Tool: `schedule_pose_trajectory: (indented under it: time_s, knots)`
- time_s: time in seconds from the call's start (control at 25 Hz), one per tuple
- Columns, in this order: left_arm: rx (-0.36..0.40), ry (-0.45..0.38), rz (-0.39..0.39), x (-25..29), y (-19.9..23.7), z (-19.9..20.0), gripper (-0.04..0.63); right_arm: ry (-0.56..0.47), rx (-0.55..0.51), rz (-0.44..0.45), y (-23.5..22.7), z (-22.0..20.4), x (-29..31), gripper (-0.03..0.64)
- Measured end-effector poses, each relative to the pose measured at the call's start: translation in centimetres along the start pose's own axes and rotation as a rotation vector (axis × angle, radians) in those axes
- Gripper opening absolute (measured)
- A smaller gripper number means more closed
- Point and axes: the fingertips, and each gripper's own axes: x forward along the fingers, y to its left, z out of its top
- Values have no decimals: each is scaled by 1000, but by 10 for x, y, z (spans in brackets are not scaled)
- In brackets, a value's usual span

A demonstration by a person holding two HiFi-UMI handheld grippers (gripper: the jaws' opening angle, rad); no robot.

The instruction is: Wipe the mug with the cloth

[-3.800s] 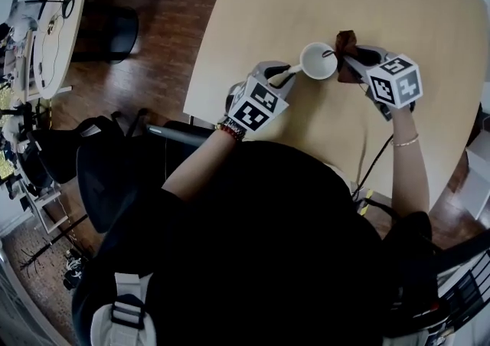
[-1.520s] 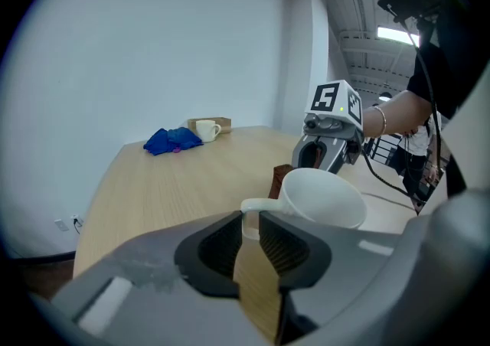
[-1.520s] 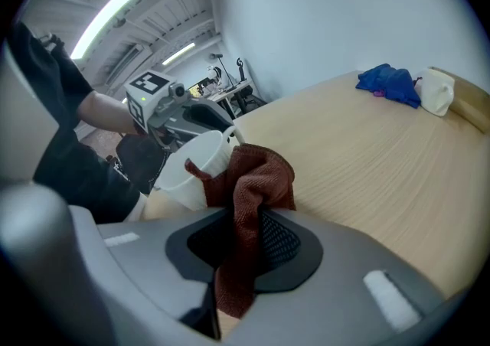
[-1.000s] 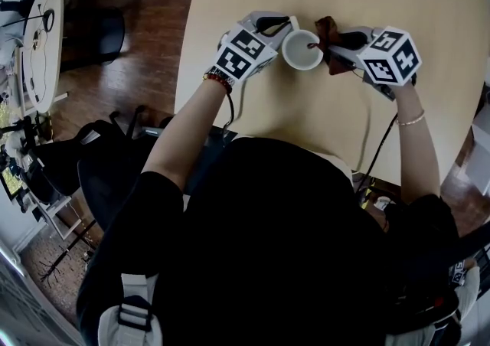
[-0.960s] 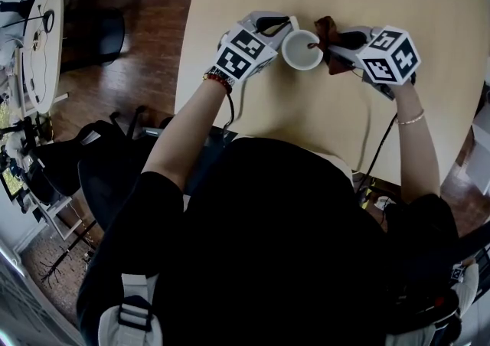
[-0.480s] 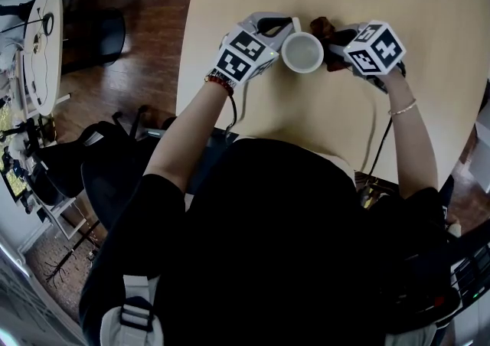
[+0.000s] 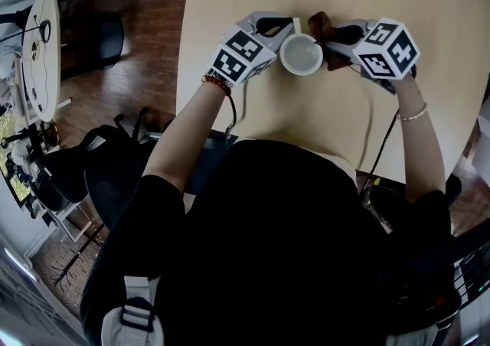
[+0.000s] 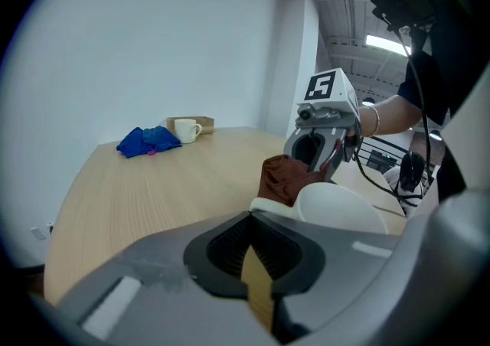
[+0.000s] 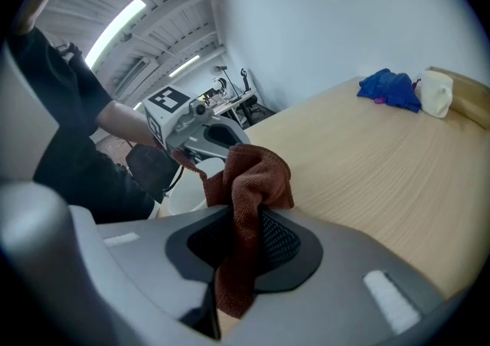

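Observation:
A white mug (image 7: 300,56) stands upright on the pale wooden table (image 7: 321,130). My left gripper (image 7: 284,25) comes from the left and is shut at the mug's handle (image 7: 295,24); the handle (image 8: 269,204) shows right at its closed tips (image 8: 252,215). My right gripper (image 7: 334,35) is shut on a brown cloth (image 7: 321,27). The cloth bunches against the mug's far right side. In the right gripper view the cloth (image 9: 250,181) stands up out of the jaws (image 9: 243,218), with the mug (image 9: 186,193) and the left gripper (image 9: 200,135) beyond it.
At the table's far end lie a blue cloth (image 8: 148,141), a second white mug (image 8: 185,131) and a cardboard box (image 8: 193,122). The table's left edge (image 7: 186,69) drops to a wooden floor with dark chairs (image 7: 103,176). A cable (image 7: 377,138) trails from the right gripper.
The right gripper swung left and back, and the cloth now sits higher against the mug's upper right side. The mug's handle now shows at the left gripper's tips.

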Motion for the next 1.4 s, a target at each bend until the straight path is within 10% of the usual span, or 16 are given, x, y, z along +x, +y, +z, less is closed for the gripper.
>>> schedule_pose_trajectory:
  time_s: [0.68,1.4]
  knots:
    - [-6,-15,-56,7,-10,10,1,18,18,26,-16,2,23,77]
    - [-10,7,-9,-10,-14,-4,1,125,8,-240,-8,-36,-33,82]
